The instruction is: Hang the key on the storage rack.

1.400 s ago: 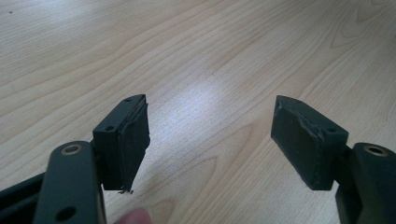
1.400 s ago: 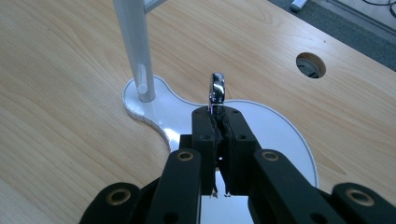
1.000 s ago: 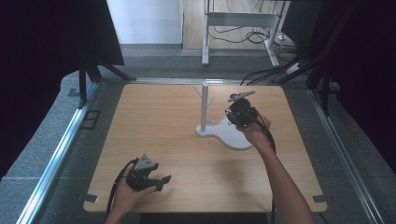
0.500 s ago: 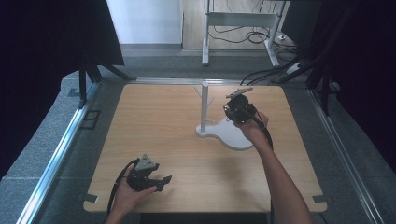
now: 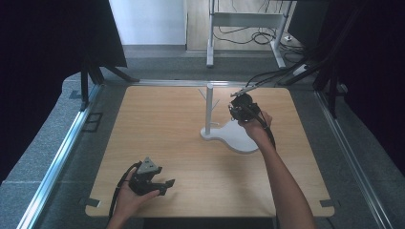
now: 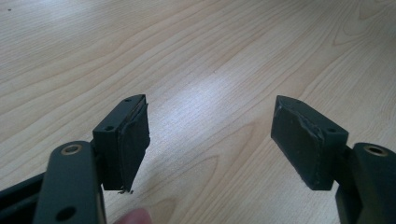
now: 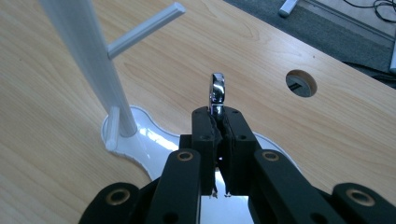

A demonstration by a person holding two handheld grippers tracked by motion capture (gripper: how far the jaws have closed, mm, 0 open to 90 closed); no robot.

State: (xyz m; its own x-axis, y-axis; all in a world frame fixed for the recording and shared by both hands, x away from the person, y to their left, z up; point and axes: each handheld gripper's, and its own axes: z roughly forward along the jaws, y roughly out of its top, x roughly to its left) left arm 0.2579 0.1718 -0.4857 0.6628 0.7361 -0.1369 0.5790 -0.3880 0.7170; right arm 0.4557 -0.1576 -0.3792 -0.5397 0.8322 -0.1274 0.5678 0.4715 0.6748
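Pale wood grain covers the desk (image 5: 181, 143), and from the high view the white stand (image 5: 208, 112) rises near the far edge, its flat base spreading toward the right edge. The right gripper (image 5: 237, 106) hovers just beside the pole, over that base, probably placed there so its small load can go onto one of the pegs. The left gripper (image 5: 165, 185) lies near the front edge toward the left corner, well apart from the stand, seemingly just parked.

Looking along the left gripper (image 6: 210, 140), the jaws stand wide apart with bare desk between them; nothing is held.

Looking along the right gripper (image 7: 218, 122), the jaws are pinched tight on a small shiny metal ring (image 7: 217, 91), which pokes up past the tips, likely gripped low so its loop stays free for hanging. A peg (image 7: 144, 29) juts from the pole up to the left. No container is in sight; the stand's glossy base (image 7: 144, 140) carries nothing.
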